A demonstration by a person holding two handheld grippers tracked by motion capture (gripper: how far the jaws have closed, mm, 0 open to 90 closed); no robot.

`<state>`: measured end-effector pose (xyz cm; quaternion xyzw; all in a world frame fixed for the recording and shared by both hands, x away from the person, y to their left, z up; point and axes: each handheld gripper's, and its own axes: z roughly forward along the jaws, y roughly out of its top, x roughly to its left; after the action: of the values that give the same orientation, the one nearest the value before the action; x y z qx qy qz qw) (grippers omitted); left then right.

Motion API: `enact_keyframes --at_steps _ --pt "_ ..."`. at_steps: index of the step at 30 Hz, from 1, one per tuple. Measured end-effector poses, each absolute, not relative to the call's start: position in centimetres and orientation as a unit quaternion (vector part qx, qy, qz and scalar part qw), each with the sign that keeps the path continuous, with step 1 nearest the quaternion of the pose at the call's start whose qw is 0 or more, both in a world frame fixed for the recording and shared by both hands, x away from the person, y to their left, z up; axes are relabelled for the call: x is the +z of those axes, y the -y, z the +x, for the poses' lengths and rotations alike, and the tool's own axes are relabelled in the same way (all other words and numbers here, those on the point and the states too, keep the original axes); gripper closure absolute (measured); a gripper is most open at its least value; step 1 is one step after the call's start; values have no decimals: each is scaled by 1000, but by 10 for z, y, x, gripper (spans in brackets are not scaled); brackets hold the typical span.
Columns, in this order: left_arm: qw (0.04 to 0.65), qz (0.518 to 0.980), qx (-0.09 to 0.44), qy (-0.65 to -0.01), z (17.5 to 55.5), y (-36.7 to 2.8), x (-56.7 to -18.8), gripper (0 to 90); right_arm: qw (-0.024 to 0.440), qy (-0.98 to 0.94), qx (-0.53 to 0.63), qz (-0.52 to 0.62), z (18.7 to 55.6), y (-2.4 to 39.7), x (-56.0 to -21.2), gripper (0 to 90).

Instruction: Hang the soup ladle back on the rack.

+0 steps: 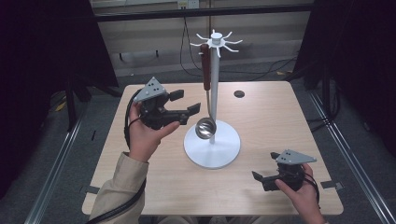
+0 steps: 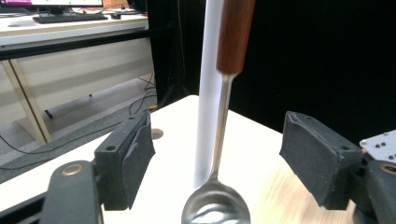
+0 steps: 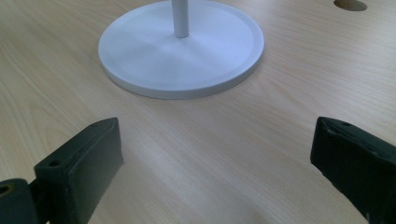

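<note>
The stand (image 1: 212, 148) sits mid-tabletop (image 1: 271, 121). The ladle (image 1: 205, 125) hangs from its top hooks, left of the pole. Left tongs (image 1: 186, 102) are left of the ladle; right tongs (image 1: 261, 179) are at the front right.

My high view looks down on the tabletop (image 1: 261, 116); both gripper views sit close, sharing the white stand (image 1: 212, 149) (image 2: 208, 93) (image 3: 182, 46).
</note>
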<state>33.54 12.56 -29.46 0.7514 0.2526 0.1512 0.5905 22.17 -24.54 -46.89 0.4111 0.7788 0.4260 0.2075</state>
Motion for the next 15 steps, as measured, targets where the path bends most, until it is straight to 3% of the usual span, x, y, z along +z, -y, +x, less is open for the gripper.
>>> enact_keyframes --at_steps 15 --pt "581 755 145 -265 334 -141 -328 187 205 -782 424 407 222 243 -470 17"
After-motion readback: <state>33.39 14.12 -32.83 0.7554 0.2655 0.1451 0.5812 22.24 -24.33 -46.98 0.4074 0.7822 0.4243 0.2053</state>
